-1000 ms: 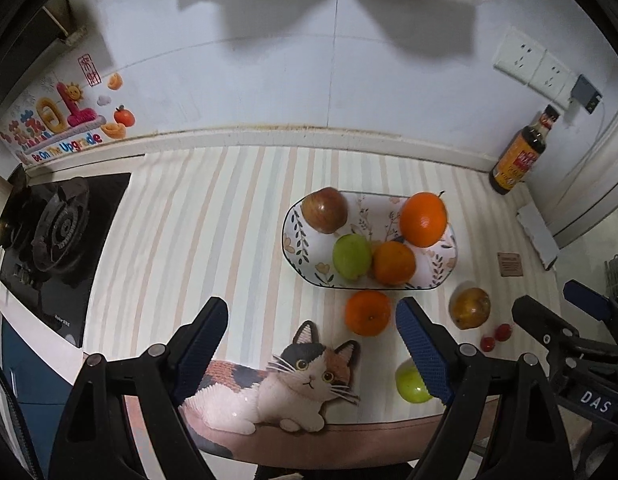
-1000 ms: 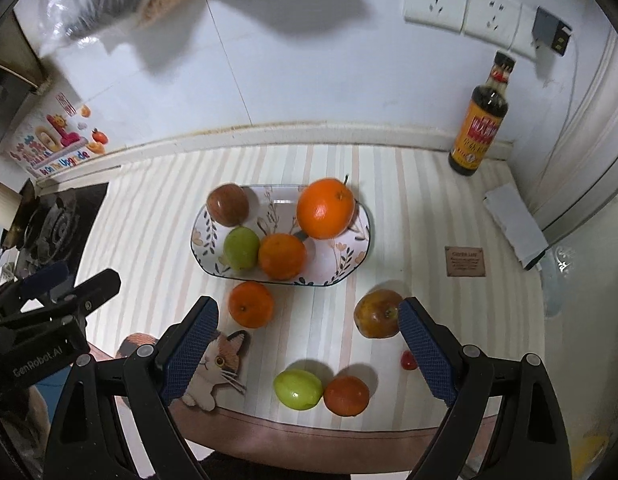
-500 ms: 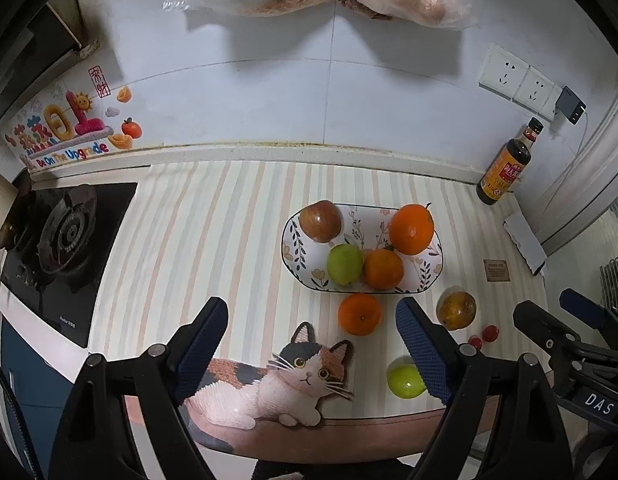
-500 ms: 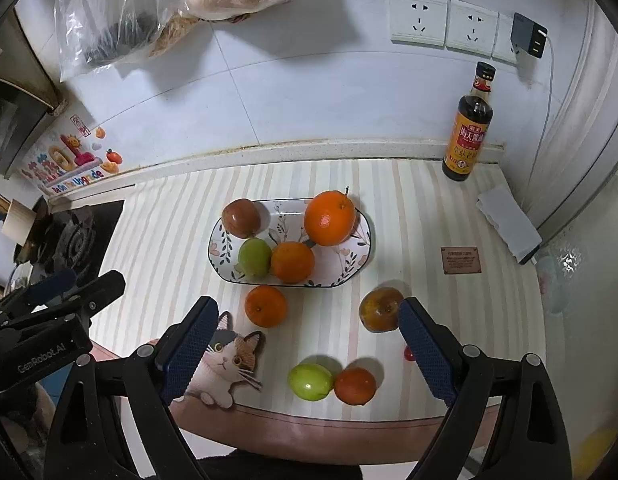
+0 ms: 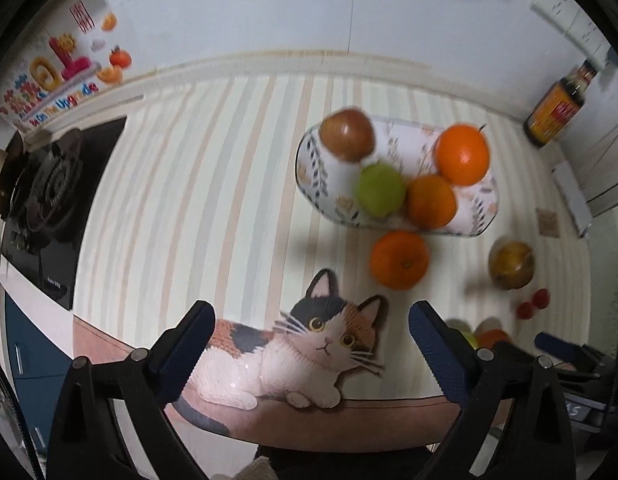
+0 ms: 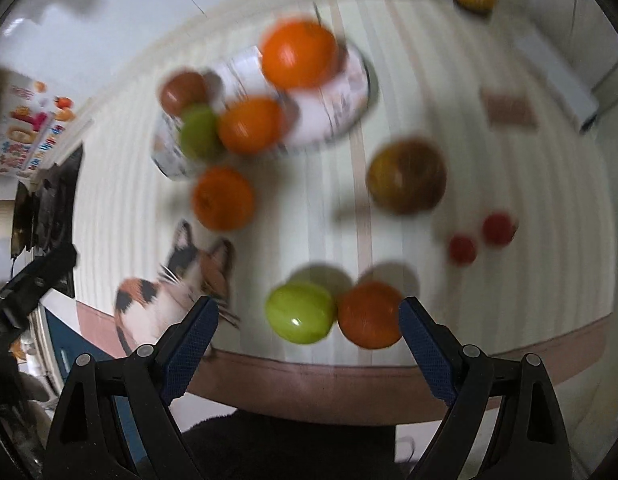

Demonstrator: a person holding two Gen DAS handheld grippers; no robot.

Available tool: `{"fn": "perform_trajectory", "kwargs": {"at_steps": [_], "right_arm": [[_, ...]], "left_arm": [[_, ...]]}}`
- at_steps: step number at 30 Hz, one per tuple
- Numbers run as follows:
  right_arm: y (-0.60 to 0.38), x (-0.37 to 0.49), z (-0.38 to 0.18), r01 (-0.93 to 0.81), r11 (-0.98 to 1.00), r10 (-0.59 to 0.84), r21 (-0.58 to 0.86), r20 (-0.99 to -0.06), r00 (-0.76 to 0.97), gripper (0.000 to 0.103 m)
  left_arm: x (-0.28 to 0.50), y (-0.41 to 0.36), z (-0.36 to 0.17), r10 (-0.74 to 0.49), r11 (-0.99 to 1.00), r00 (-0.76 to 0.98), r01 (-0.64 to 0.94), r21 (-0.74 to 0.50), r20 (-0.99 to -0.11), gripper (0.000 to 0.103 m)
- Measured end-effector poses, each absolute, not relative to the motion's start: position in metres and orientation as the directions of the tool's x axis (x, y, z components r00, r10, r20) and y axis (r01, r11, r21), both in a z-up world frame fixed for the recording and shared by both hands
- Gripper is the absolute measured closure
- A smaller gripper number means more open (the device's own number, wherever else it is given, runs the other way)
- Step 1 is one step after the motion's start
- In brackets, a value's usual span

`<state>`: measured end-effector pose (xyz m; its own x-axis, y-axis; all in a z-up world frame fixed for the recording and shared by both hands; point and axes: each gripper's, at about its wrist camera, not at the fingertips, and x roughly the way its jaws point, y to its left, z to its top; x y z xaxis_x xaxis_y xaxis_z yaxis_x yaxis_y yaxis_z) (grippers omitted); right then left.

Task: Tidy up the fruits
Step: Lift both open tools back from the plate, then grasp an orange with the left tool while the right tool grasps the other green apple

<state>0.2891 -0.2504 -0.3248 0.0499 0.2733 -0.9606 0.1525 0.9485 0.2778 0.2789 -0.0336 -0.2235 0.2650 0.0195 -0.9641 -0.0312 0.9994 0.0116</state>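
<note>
Both grippers are spread wide and hold nothing. Right gripper hangs just before a green fruit touching an orange. Beyond left gripper, another orange sits beside the fruit-filled bowl.

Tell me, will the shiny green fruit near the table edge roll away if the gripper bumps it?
Probably. The green fruit looks round and smooth, so a nudge could roll it. It touches the orange fruit beside it, which may block that side. Its glossy skin might slip between the open right gripper fingers.
</note>
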Motion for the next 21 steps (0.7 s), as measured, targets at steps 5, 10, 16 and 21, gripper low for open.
{"fn": "perform_trajectory", "kwargs": {"at_steps": [5,10,16,21], "right_arm": [[-0.239,0.287,-0.345,0.104,0.962,0.252,0.254,-0.967,0.033,0.009],[-0.214,0.29,-0.343,-0.067,0.961,0.271,0.267,-0.961,0.048,0.01],[-0.174,0.29,-0.361,-0.362,0.926,0.121,0.109,-0.993,0.011,0.024],[-0.157,0.287,-0.379,-0.493,0.868,0.061,0.066,-0.998,-0.026,0.041]], "left_arm": [[0.287,-0.037,-0.246,0.026,0.999,0.211,-0.024,0.022,-0.977,0.004],[0.305,-0.045,-0.258,0.021,1.0,0.177,-0.005,0.021,-0.984,0.004],[0.323,-0.045,-0.264,0.004,1.0,0.156,-0.002,0.003,-0.988,0.004],[0.336,-0.051,-0.273,-0.037,0.999,0.121,0.016,-0.035,-0.992,0.004]]}}
